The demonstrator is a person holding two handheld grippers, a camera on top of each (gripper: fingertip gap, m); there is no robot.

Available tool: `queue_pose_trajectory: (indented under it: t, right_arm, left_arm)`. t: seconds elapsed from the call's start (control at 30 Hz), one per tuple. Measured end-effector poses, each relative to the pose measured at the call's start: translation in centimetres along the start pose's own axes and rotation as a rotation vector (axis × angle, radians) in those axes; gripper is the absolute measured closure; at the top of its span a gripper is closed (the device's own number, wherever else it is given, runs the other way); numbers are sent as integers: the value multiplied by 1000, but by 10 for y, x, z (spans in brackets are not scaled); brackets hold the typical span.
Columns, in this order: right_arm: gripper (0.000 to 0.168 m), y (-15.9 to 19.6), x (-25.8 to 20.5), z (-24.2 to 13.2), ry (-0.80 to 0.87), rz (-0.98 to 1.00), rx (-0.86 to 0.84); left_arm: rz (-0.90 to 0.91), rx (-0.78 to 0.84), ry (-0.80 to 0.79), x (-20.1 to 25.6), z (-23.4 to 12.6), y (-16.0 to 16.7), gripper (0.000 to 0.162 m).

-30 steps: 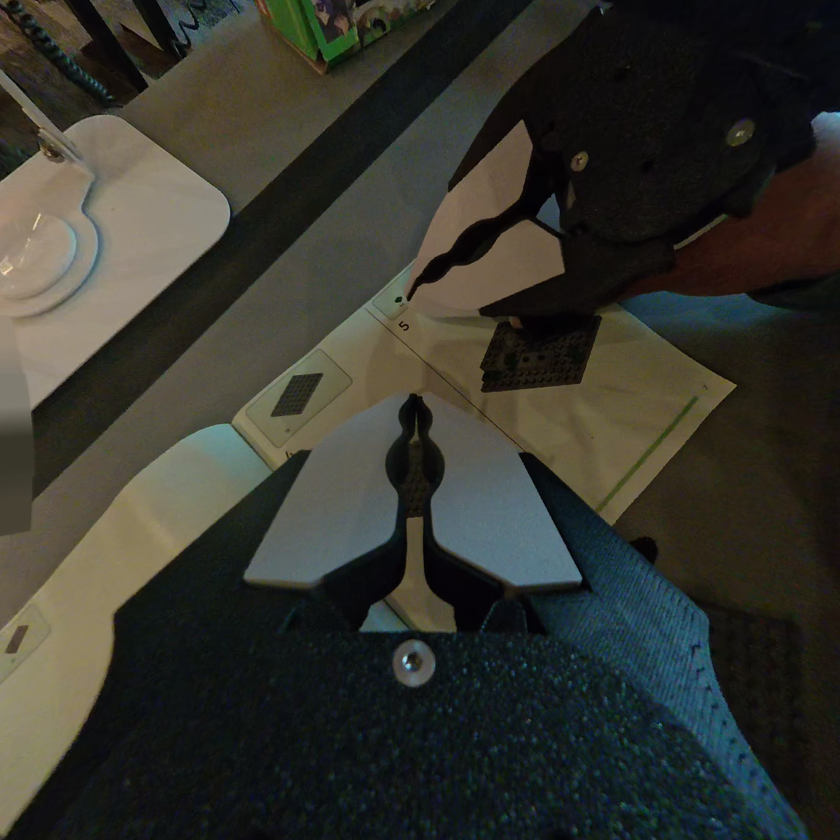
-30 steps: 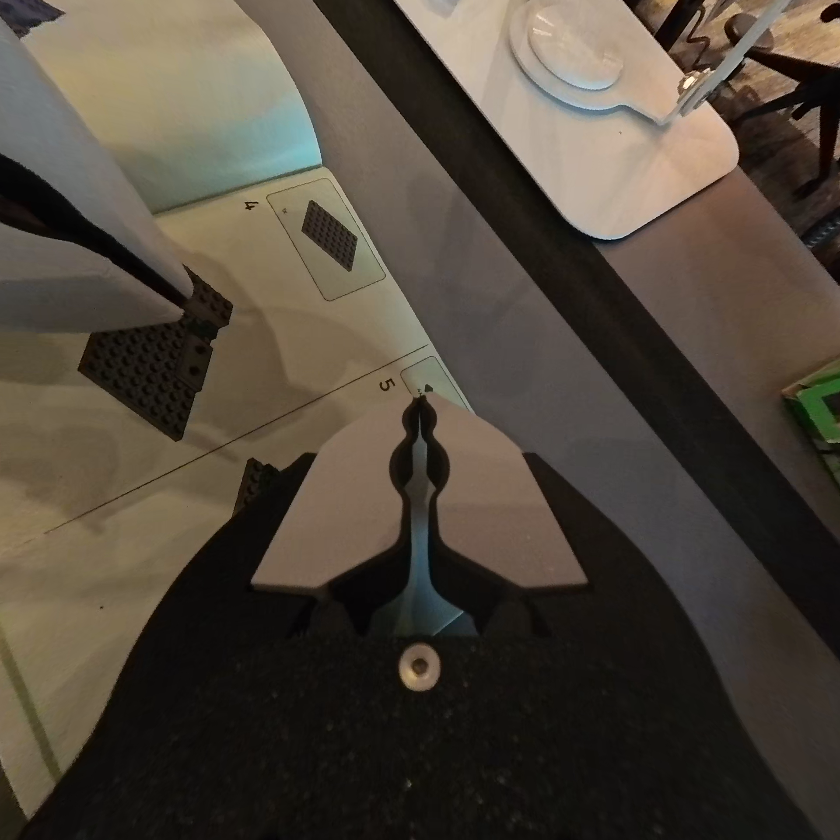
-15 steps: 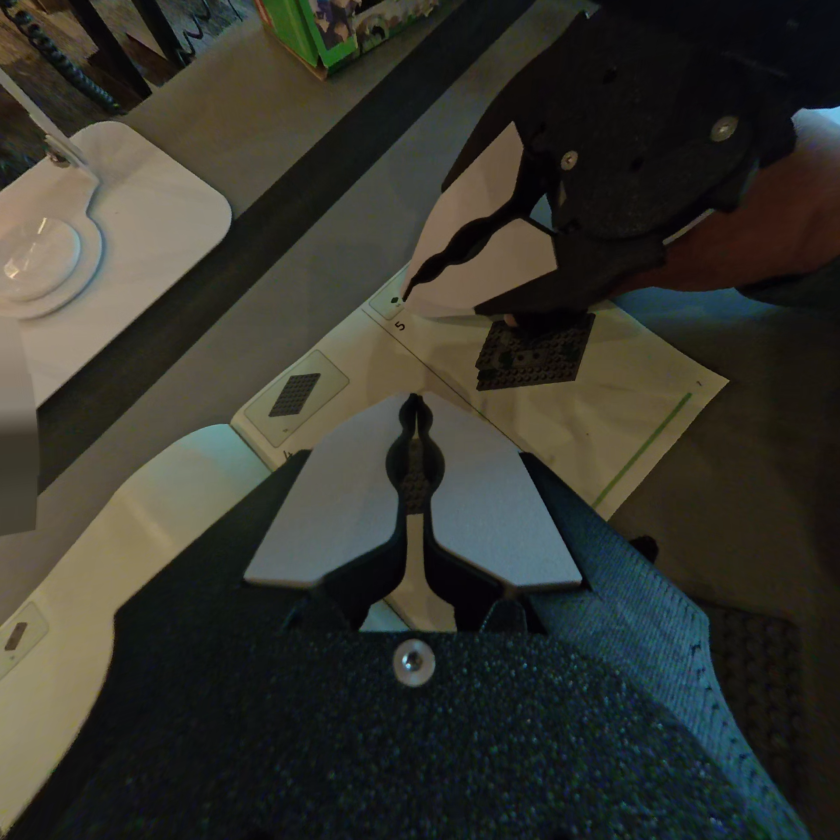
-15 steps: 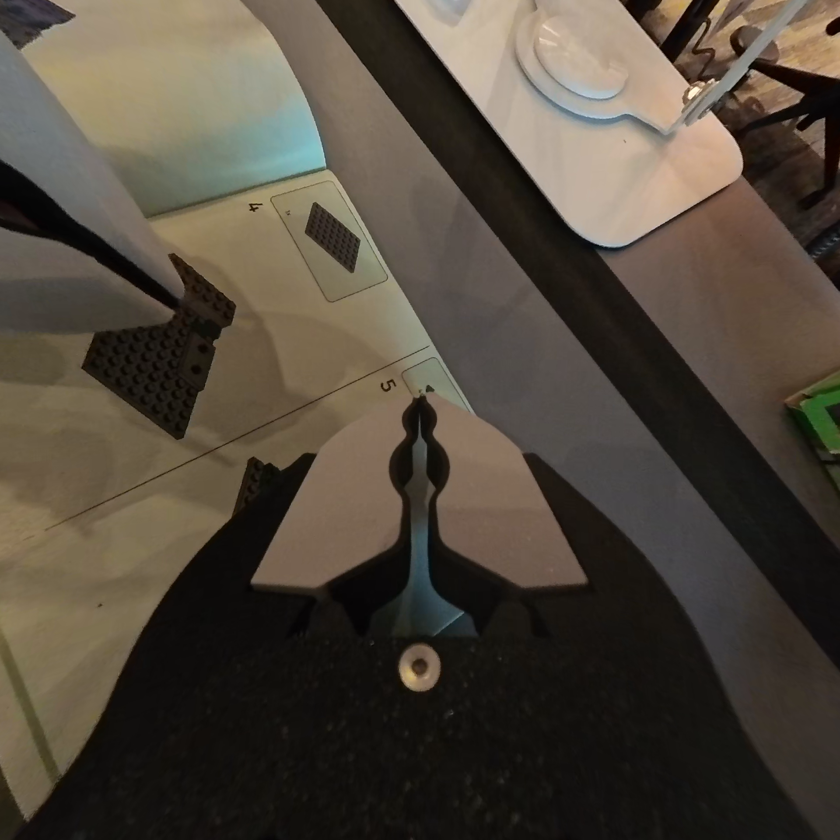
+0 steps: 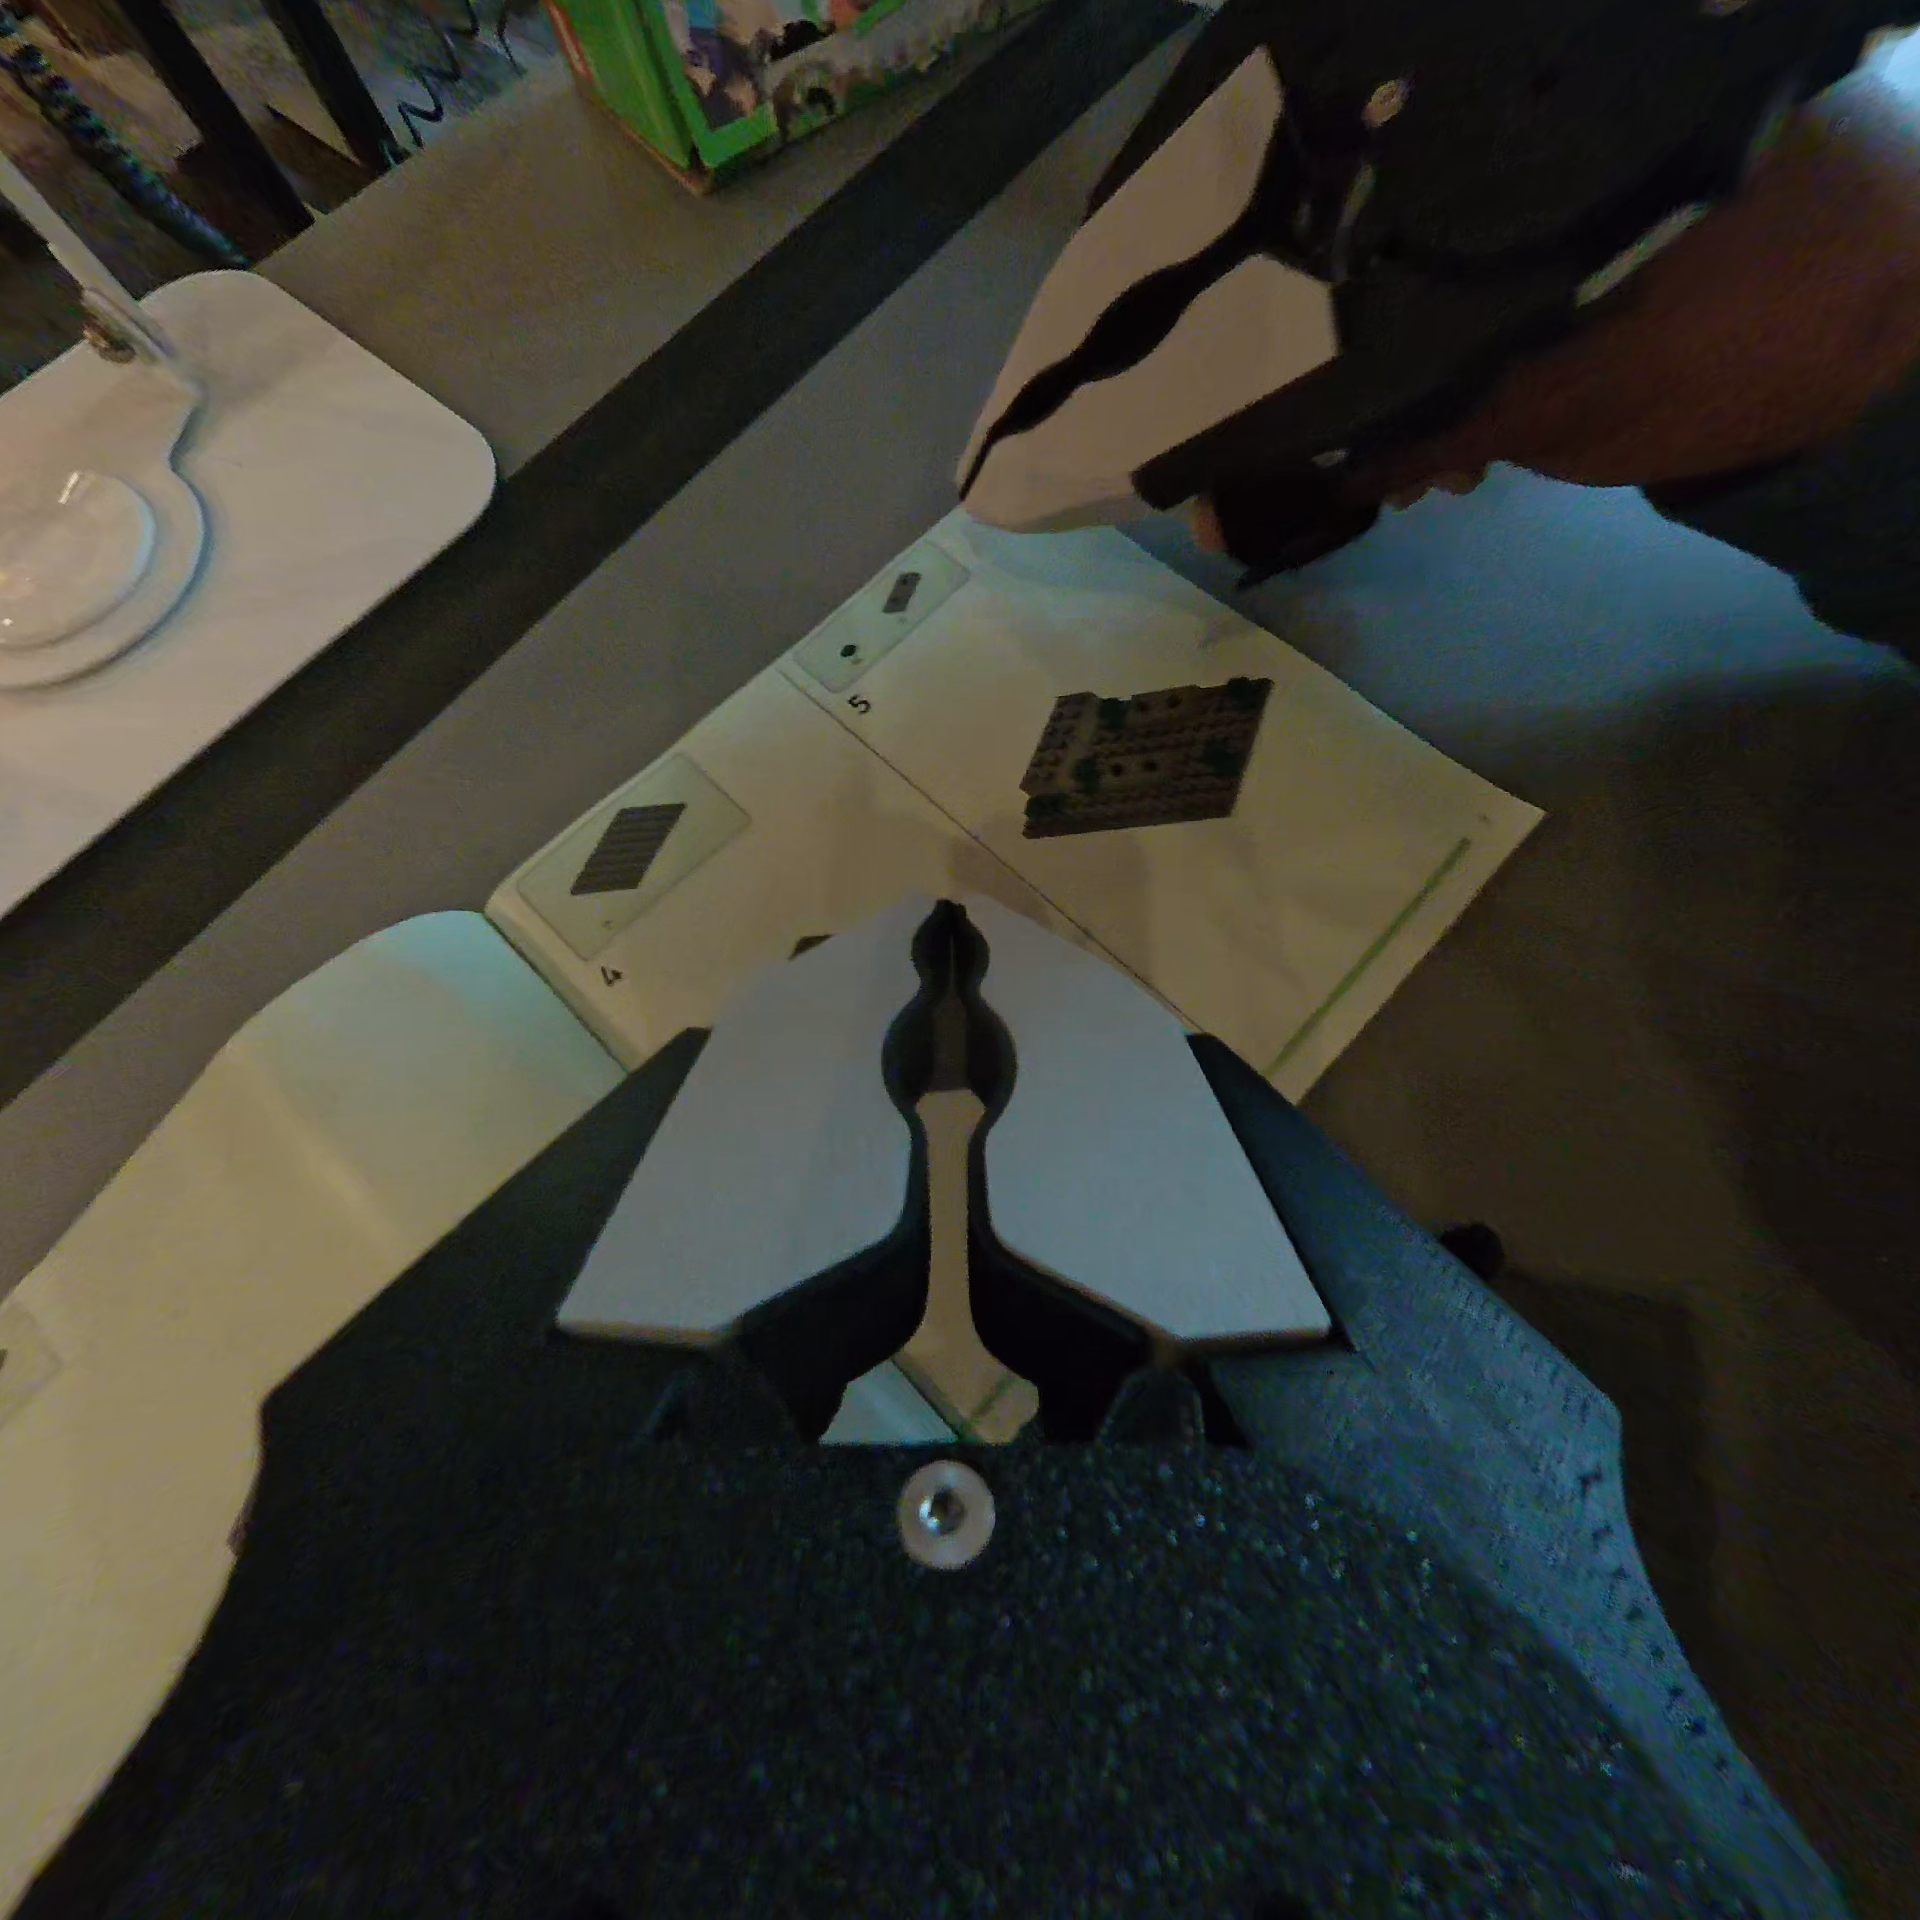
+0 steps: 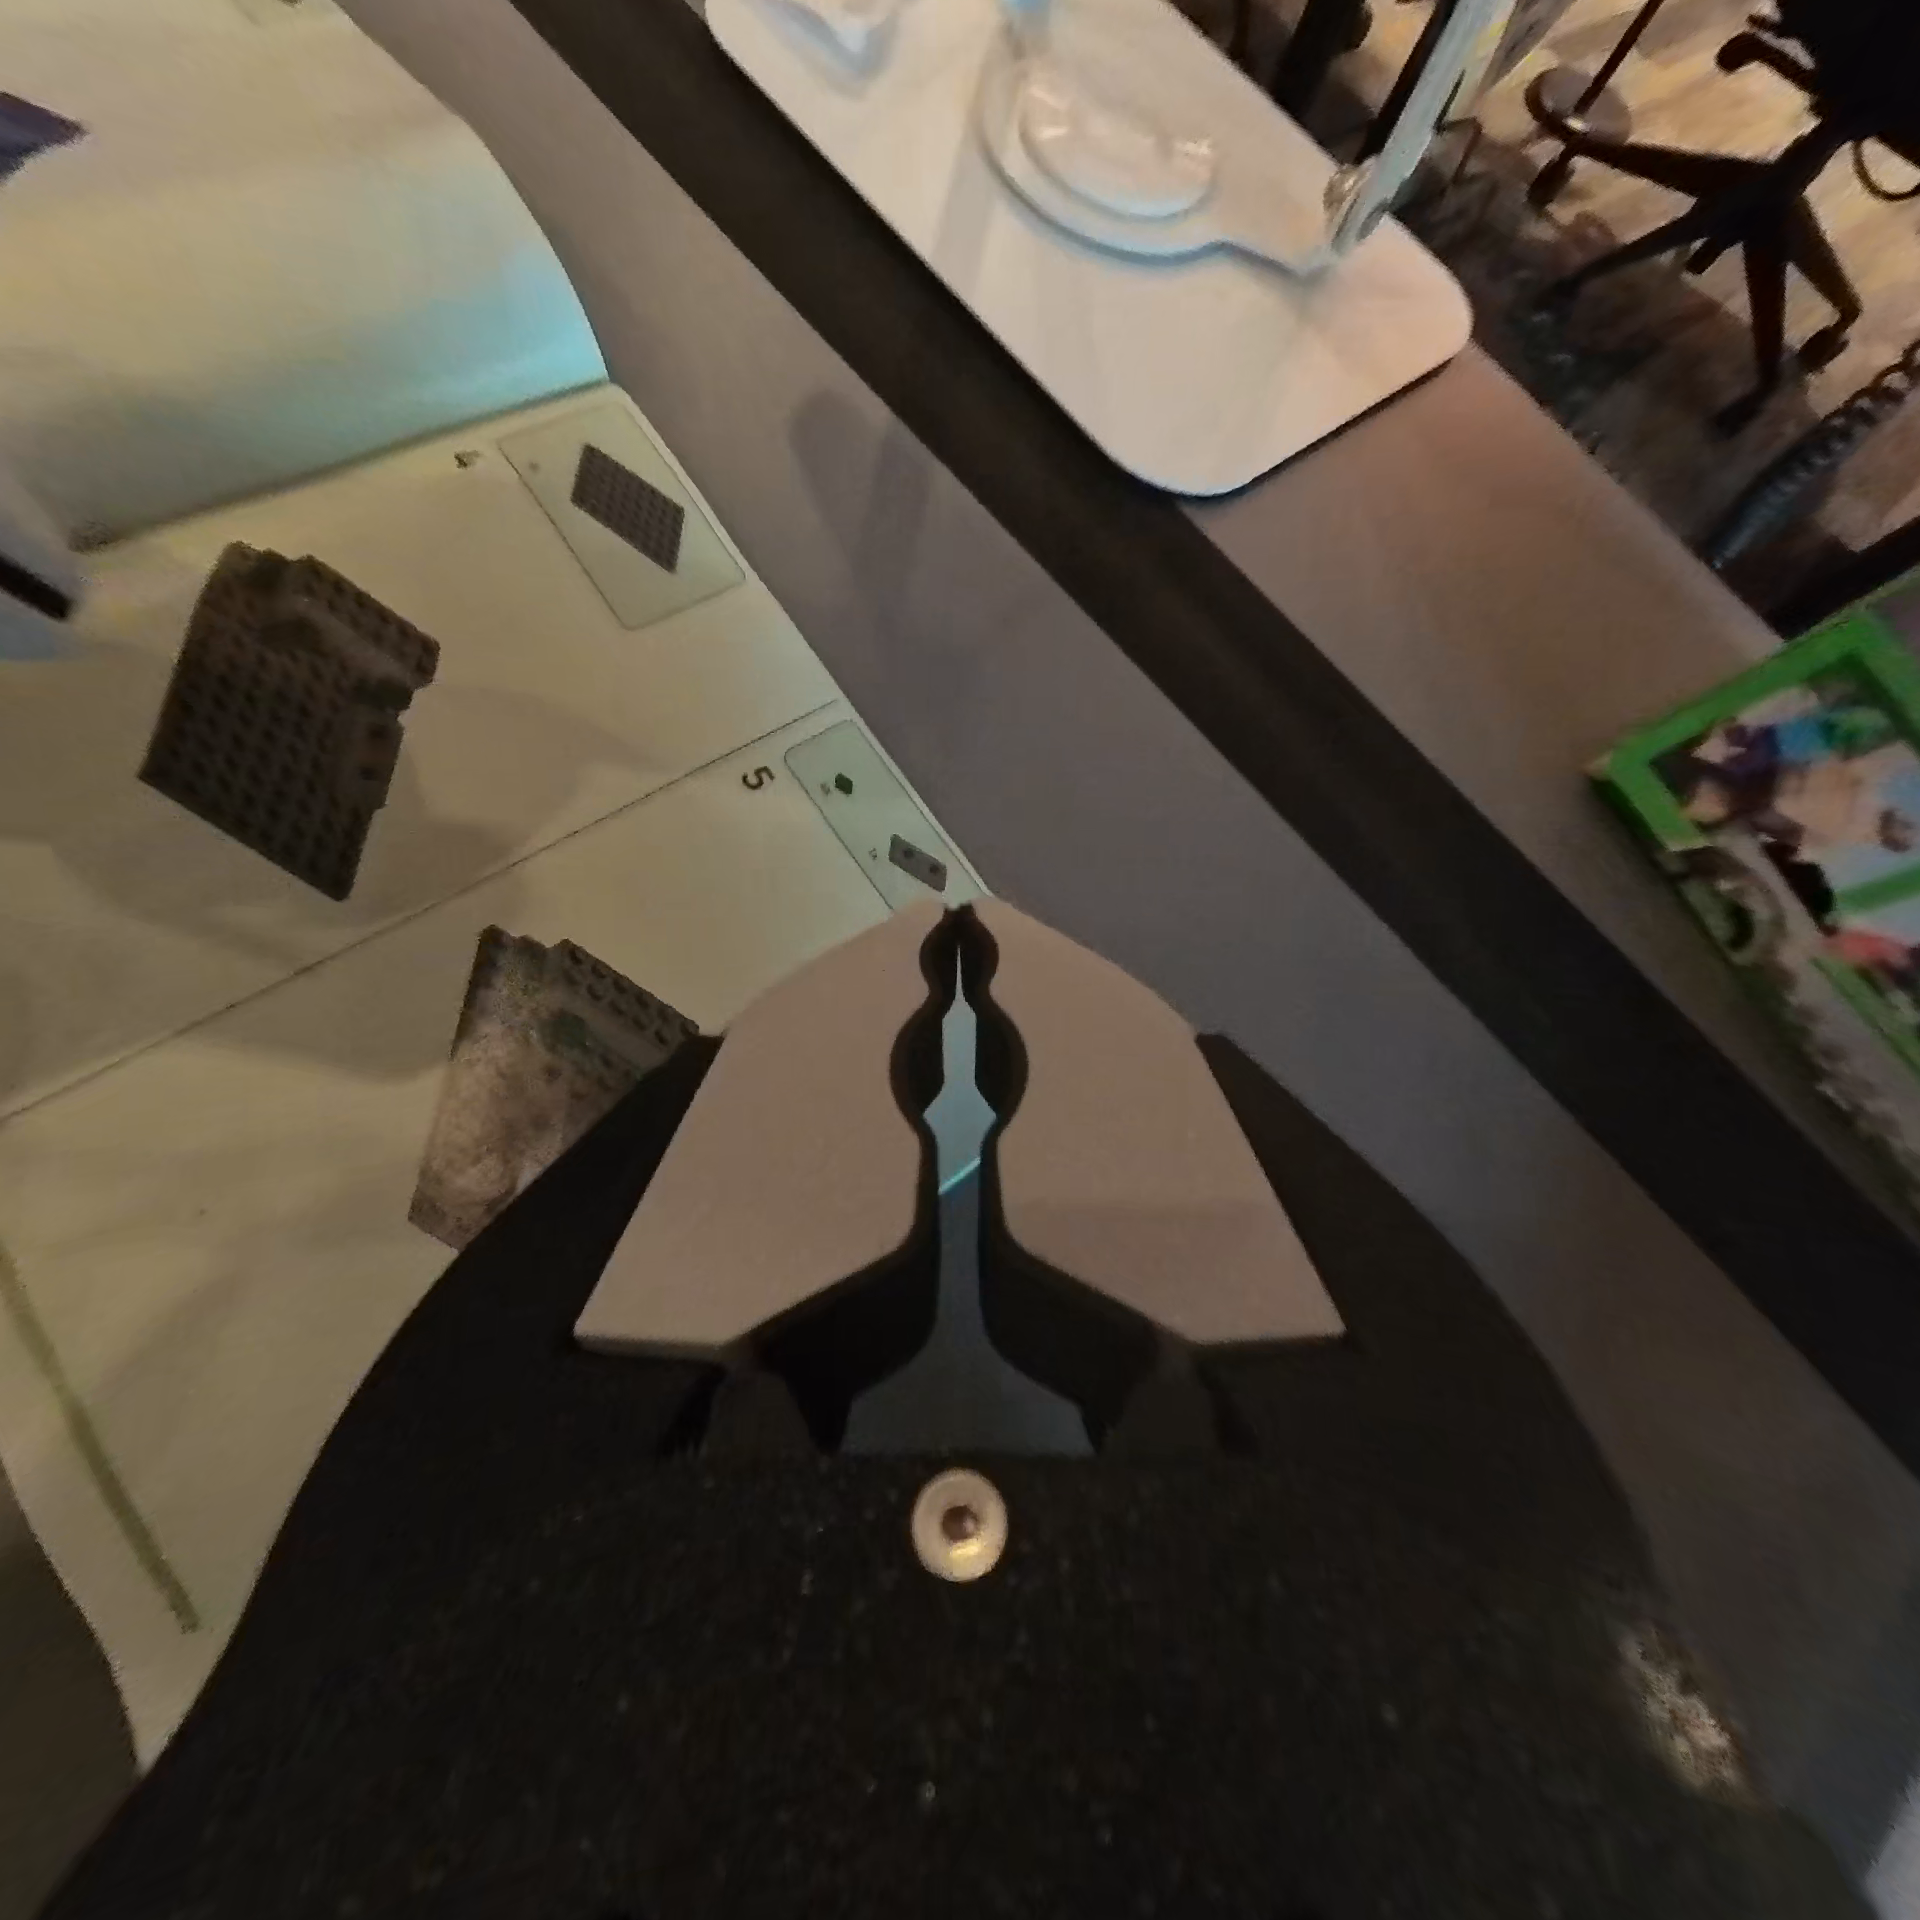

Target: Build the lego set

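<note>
Build: a dark grey studded plate assembly (image 6: pixel 281 727) sits in the step-four area of the open instruction booklet (image 5: pixel 1299 935). I cannot tell whether it is real bricks lying on the page or a printed figure.
Booklet: lies flat on the table (image 6: pixel 1143 831), and its next panel shows a lighter build with green spots.
Left hand-held gripper (image 5: pixel 951 914): the tips are together over the step-four area, and something dark shows through the gap behind them. Whether anything is pinched cannot be told.
Right hand-held gripper (image 6: pixel 961 914): the tips meet with nothing between them, at the booklet's edge by the small parts box of the next panel.
Surroundings: a green set box (image 6: pixel 1766 831) and a white flat base (image 5: pixel 312 468) stand well apart from the booklet.
Step in hand: probably checking the next panel before fetching its small parts. No loose bricks are in view.
Doing it well: match stud positions to the drawing, steady the plate with one gripper, and press straight down with the other.
</note>
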State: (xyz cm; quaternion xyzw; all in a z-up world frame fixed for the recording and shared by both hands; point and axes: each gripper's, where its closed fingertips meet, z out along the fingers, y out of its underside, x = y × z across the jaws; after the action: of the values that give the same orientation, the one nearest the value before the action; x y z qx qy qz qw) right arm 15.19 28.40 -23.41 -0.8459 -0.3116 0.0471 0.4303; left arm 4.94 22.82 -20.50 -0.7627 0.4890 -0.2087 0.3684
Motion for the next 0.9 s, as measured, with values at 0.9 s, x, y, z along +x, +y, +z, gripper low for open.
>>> queue_pose_trajectory:
  t: [0.9]
  right_arm:
    - [168, 6, -11, 21, -41, -34, -60]
  left_arm:
    - [-11, -1, 24, 5, 3, 8, 162]
